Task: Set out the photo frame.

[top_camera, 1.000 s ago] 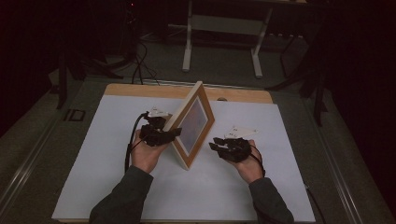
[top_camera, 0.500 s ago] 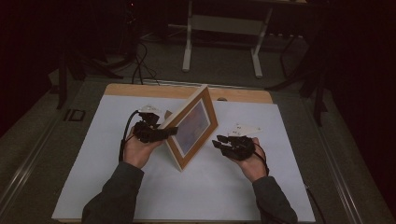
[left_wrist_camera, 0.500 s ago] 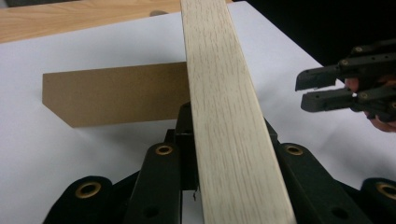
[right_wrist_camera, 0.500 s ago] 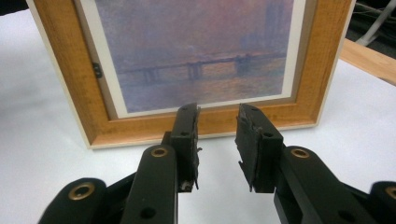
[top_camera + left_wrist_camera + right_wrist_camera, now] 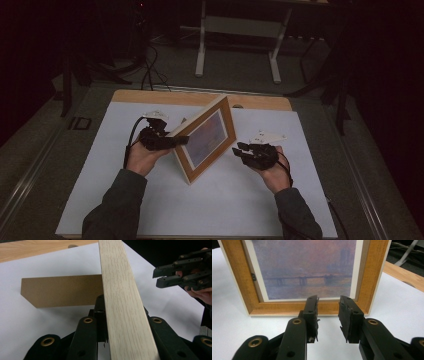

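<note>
Left gripper (image 5: 176,141) clamped on picture frame (image 5: 205,137)

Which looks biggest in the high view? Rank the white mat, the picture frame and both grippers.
1. white mat
2. picture frame, standing on the mat
3. left gripper and right gripper: these look alike, so no ranking between them.
</note>
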{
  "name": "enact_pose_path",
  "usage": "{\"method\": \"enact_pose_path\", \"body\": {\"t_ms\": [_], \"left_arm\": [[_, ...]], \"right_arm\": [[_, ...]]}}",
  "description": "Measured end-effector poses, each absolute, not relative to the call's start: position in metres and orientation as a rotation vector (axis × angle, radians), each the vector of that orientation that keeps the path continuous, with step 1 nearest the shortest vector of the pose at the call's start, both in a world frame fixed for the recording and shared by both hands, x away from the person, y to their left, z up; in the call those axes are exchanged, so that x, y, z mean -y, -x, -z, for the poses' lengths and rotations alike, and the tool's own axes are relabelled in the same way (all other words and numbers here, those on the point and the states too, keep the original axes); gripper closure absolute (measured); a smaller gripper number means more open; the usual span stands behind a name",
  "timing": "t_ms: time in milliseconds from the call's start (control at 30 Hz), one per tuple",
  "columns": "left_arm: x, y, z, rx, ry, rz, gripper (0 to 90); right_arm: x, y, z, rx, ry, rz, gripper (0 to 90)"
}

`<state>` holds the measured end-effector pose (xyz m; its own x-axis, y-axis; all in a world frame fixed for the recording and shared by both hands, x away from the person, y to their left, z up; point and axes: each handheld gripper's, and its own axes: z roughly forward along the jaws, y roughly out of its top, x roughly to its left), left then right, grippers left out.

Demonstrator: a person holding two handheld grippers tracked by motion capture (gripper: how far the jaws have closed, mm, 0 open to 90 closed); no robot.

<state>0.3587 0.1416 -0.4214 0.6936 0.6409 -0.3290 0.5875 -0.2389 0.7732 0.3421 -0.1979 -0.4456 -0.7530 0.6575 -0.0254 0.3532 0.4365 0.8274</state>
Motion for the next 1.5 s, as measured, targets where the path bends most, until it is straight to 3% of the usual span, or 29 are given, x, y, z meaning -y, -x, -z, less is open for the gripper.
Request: {"method": "enact_pose_path", "body": {"t_ms": [1500], "left_arm": [[-0.156, -0.379, 0.42, -0.824, -2.013, 0.053, 75.2]], "right_arm": [[0.215, -0.35, 0.432, -2.3, -0.902, -1.231, 65.6]]}}
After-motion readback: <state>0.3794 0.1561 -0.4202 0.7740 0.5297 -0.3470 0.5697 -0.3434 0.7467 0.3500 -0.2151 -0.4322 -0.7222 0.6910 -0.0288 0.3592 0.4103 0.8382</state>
